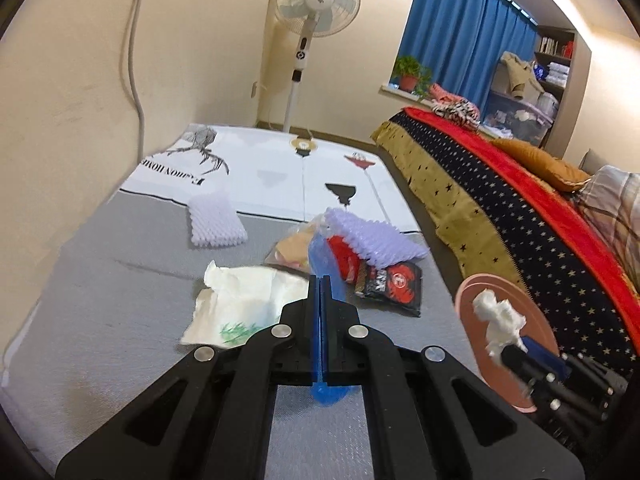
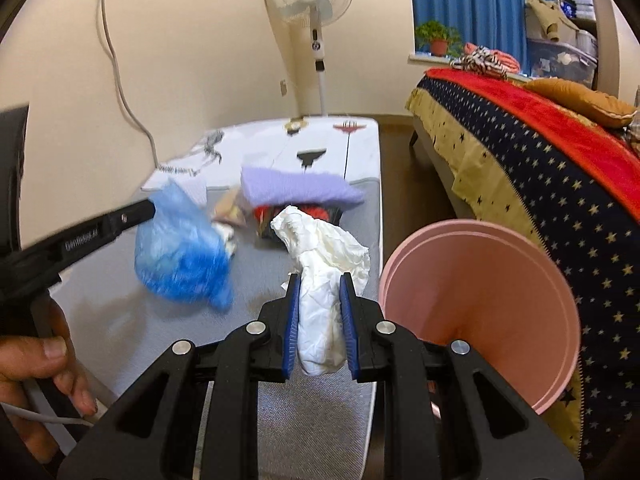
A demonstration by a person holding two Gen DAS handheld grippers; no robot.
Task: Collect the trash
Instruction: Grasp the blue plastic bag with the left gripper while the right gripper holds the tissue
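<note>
Above grey mat (image 2: 320,420): left gripper (image 1: 320,280) clamped blue bag (image 2: 180,256), hanging down; right gripper (image 2: 320,280) pinched white tissue (image 2: 320,264), long axis pointing away from camera.

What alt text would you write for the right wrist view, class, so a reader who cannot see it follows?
The right gripper pinches a crumpled white tissue beside an empty pink bin. At left, the left gripper holds up a blue plastic bag above a grey mat strewn with wrappers.

The crumpled tissue (image 2: 320,312) sits between the right gripper's (image 2: 320,284) pads; the bin (image 2: 480,280) stands just right of it. The plastic bag (image 2: 180,252) hangs from the left gripper (image 2: 150,210), left. Ahead, 2 foam nets (image 2: 296,190) (image 1: 216,220) and a wrapper (image 1: 390,286), perhaps touching, lie on the mat (image 1: 100,300).
</note>
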